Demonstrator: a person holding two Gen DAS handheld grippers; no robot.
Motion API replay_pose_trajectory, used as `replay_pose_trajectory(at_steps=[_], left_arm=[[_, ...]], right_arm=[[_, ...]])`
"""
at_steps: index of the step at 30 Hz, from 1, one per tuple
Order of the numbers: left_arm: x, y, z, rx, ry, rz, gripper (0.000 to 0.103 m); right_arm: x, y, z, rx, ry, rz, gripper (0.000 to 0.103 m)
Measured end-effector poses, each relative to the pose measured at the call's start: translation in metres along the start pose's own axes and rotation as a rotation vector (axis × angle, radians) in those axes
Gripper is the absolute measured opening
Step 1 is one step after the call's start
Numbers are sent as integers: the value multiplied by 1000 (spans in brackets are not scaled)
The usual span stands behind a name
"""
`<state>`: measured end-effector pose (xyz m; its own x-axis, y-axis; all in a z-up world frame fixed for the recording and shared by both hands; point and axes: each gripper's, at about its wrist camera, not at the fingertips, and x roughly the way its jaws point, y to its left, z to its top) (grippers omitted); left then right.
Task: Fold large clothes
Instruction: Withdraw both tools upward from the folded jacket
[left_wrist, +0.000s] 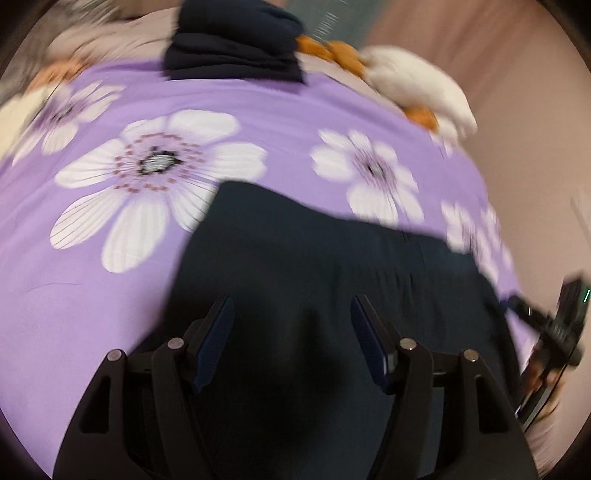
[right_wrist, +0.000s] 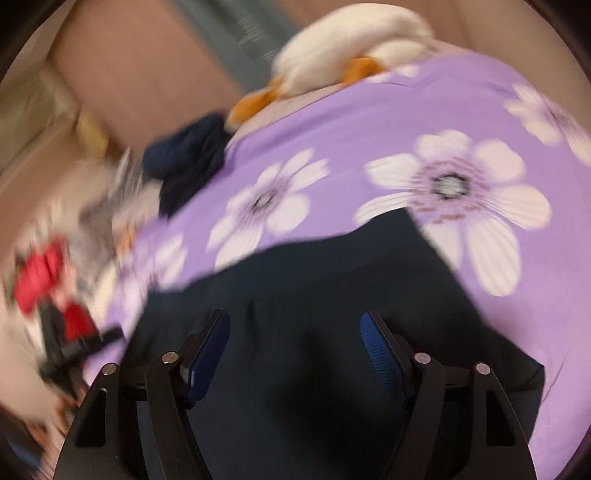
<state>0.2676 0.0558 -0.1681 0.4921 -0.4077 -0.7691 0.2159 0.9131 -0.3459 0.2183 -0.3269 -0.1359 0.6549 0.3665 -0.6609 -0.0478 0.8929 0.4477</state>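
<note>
1. The left gripper (left_wrist: 291, 332) hovers with jaws apart and nothing between its pads; the dark garment (left_wrist: 314, 266) lies spread just beyond and beneath them.
2. The right gripper (right_wrist: 295, 349) is likewise parted and holds nothing, above the same garment (right_wrist: 314, 280).
3. The garment lies on the purple flowered bedsheet (left_wrist: 92, 302), near its front edge.
4. At the far edge sit a folded dark cloth (left_wrist: 236, 48) and a white plush duck (right_wrist: 343, 55).
</note>
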Motion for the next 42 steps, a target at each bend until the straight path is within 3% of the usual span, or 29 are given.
replay_pose_trajectory(at_steps=[3, 5, 9, 14, 17, 26, 42], left_arm=[[13, -14, -15, 61, 34, 10, 62], [19, -19, -21, 94, 43, 46, 62], [31, -25, -36, 161, 48, 138, 62], [31, -29, -43, 207, 31, 189, 62], [30, -30, -46, 220, 28, 201, 62], [28, -30, -52, 220, 18, 199, 63], [24, -33, -60, 240, 17, 221, 63]], right_arm=[[16, 26, -10, -130, 39, -30, 51], [26, 36, -15, -185, 66, -49, 47], [44, 45, -23, -256, 133, -85, 46], [54, 39, -30, -274, 198, -180, 46], [55, 33, -32, -257, 215, -194, 46], [45, 26, -34, -247, 202, -251, 46], [24, 5, -35, -191, 162, -256, 46]])
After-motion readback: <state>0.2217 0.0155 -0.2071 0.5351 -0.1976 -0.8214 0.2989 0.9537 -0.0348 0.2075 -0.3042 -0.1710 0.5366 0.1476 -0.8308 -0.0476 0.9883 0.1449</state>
